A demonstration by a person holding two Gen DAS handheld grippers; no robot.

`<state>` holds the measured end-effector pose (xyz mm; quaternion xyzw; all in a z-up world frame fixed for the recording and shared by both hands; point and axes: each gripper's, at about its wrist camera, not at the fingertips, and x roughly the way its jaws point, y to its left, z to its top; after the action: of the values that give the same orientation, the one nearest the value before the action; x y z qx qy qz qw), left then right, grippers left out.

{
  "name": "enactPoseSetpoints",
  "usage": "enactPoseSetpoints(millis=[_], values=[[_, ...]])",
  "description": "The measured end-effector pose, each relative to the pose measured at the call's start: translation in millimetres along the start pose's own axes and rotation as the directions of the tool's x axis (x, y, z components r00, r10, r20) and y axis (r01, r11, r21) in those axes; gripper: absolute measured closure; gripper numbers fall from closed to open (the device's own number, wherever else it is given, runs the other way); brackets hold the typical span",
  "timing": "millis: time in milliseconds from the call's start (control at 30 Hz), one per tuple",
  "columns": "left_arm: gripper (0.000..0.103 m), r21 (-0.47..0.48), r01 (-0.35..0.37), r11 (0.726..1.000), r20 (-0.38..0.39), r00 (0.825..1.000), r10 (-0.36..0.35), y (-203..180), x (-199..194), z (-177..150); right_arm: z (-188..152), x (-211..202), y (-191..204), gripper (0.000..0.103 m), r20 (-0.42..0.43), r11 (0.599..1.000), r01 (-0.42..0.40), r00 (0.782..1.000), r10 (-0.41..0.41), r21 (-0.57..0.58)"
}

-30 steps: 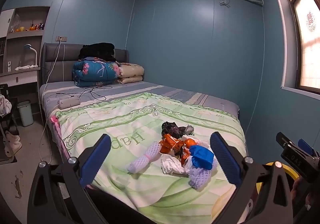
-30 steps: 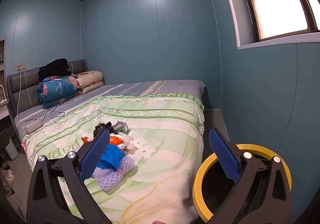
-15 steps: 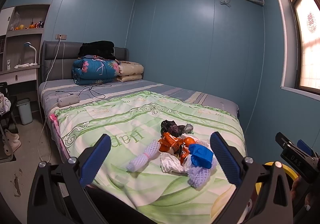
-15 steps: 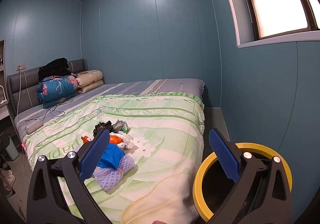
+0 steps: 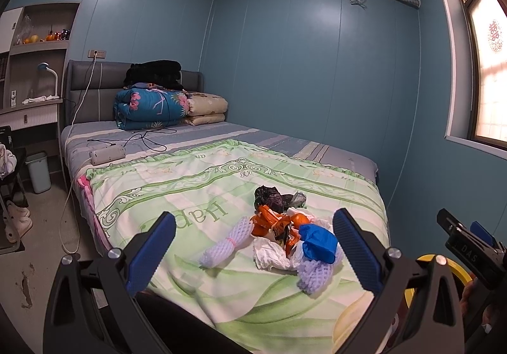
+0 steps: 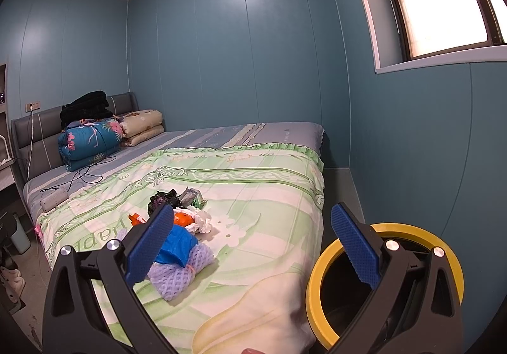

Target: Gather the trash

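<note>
Gaping empty, left gripper (image 5: pixel 253 254) and right gripper (image 6: pixel 252 246) face crumpled multicoloured trash (image 5: pixel 286 232)

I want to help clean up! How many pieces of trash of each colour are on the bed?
Purple foam nets: 2
Blue bag: 1
Black bag: 1
White tissue: 1
Orange wrappers, tangled together: cannot tell
Total: at least 6

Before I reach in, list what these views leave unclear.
- Yellow-rimmed bin: right view, its inside is dark and the right gripper covers part of the rim; whether it holds anything cannot be told.
- Trash pile: left view, pieces overlap, so a count is unsure.
- Shelf items: left view, too small to name.
</note>
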<state>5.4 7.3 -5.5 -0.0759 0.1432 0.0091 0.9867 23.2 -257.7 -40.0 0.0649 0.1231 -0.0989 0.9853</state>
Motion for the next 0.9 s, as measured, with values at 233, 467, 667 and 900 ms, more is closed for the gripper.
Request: enactPoseSetpoints(millis=[233,467,667,900], values=[[0.007,0.000,0.000,1.000,0.000,1.000,0.000,-0.1,-0.1,-0.2,-2.1,0.0,0.0,0.008,-0.002,1.000,0.000,1.000,0.000,0.003],[0.007,0.000,-0.001,1.000,0.001,1.000,0.001,-0.1,-0.2,-1.1,-2.8,-0.5,0.7,0.008,-0.001,1.000,0.001,1.000,-0.001,0.003],[0.007,-0.001,-0.001,1.000,-0.001,1.000,0.001,0.4,-0.2,-0.2,-2.5,-0.1,0.2,0.008,-0.004,1.000,0.001,1.000,-0.001,0.005],[0.007,0.001,-0.003,1.000,0.000,1.000,0.003,0.6,-0.7,-1.2,-2.0,0.2,-0.3,0.008,-0.003,1.000,-0.001,1.000,0.001,0.005]])
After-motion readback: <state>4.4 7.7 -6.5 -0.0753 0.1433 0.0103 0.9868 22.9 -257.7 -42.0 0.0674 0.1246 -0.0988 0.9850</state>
